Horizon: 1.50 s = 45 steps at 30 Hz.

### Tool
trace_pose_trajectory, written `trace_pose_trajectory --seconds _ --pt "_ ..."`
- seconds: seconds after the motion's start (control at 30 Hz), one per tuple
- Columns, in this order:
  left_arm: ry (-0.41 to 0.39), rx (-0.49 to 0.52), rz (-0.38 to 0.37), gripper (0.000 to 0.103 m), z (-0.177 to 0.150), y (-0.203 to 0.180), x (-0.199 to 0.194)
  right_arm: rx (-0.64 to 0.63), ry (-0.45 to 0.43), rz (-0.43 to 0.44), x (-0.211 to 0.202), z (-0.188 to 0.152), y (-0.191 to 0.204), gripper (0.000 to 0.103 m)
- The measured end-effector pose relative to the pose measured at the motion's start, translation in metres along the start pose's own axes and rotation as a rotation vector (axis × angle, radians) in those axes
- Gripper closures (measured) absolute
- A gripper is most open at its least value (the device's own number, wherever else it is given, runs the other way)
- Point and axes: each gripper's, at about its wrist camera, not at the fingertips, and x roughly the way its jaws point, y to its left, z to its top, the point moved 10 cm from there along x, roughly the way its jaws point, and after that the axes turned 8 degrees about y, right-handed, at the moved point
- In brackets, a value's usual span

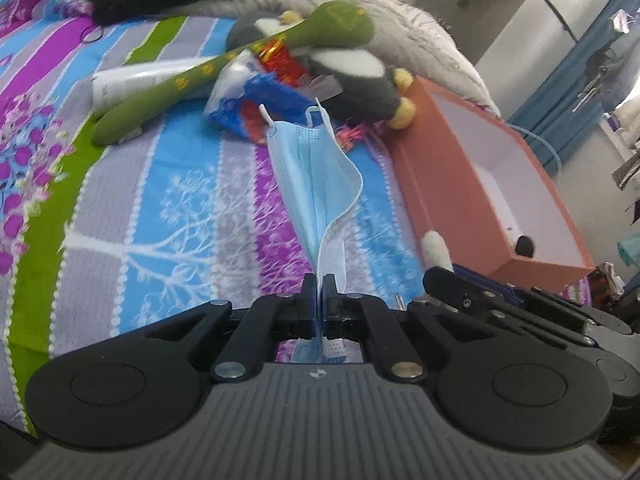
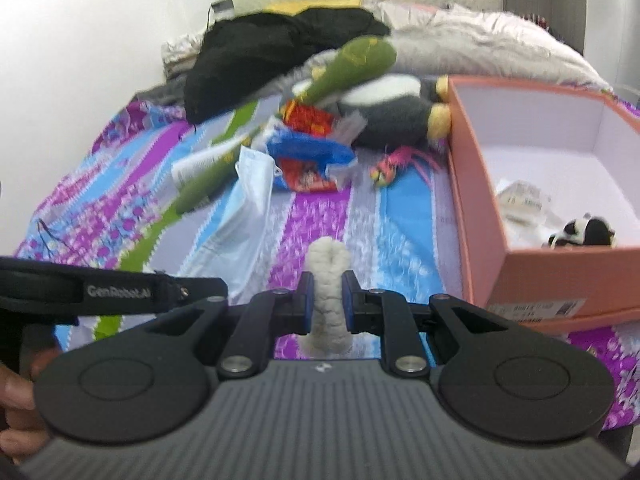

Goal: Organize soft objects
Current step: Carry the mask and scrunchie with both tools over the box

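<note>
Right gripper (image 2: 327, 280) is clamped on a fuzzy white plush piece (image 2: 328, 296) above the striped bedspread (image 2: 312, 216). Pink box (image 2: 472, 200) sits to its right, small black-and-white plush (image 2: 584, 232) inside.

Right wrist view motion-blurred; small black-white toy (image 2: 584, 232) half hidden behind box wall (image 2: 560, 276).

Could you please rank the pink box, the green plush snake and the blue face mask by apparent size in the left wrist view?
1. pink box
2. green plush snake
3. blue face mask, though nearness to the camera enlarges it
</note>
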Motion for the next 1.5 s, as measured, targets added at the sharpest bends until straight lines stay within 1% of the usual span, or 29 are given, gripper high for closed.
trace_pose_trajectory --seconds 0.27,0.43,0.6,0.7,0.87,0.93,1.03,1.1,1.23,1.3,1.4,1.5 --pt "-0.074 0.084 -0.043 0.1 0.04 -0.045 -0.026 -0.01 -0.094 -0.01 -0.034 0.042 -0.015 0.084" --pt "-0.105 0.134 -0.085 0.1 0.07 -0.078 -0.036 -0.019 -0.153 -0.042 -0.054 0.071 -0.029 0.084" --pt "-0.115 0.191 -0.115 0.1 0.097 -0.111 -0.038 -0.002 -0.184 -0.067 -0.065 0.092 -0.05 0.084" --pt "-0.115 0.204 -0.147 0.1 0.111 -0.13 -0.038 0.026 -0.2 -0.072 -0.074 0.102 -0.066 0.084" --pt "-0.119 0.236 -0.21 0.1 0.129 -0.17 -0.044 0.066 -0.197 -0.098 -0.085 0.114 -0.094 0.084" --pt "-0.117 0.25 -0.224 0.1 0.135 -0.186 -0.042 0.081 -0.202 -0.113 -0.091 0.118 -0.106 0.084" --pt "-0.103 0.277 -0.24 0.1 0.14 -0.21 -0.032 0.102 -0.211 -0.154 -0.1 0.12 -0.129 0.084" --pt "-0.08 0.289 -0.255 0.1 0.141 -0.224 -0.021 0.132 -0.195 -0.167 -0.1 0.118 -0.146 0.084" --pt "-0.029 0.321 -0.263 0.1 0.14 -0.244 0.013 0.227 -0.103 -0.158 -0.085 0.105 -0.185 0.084" --pt "0.006 0.35 -0.259 0.1 0.138 -0.253 0.035 0.258 -0.065 -0.168 -0.076 0.096 -0.203 0.084" --pt "0.065 0.352 -0.256 0.1 0.132 -0.261 0.069 0.3 -0.02 -0.185 -0.061 0.084 -0.227 0.084" --pt "0.114 0.362 -0.248 0.1 0.128 -0.268 0.1 0.317 0.006 -0.217 -0.048 0.073 -0.245 0.084"
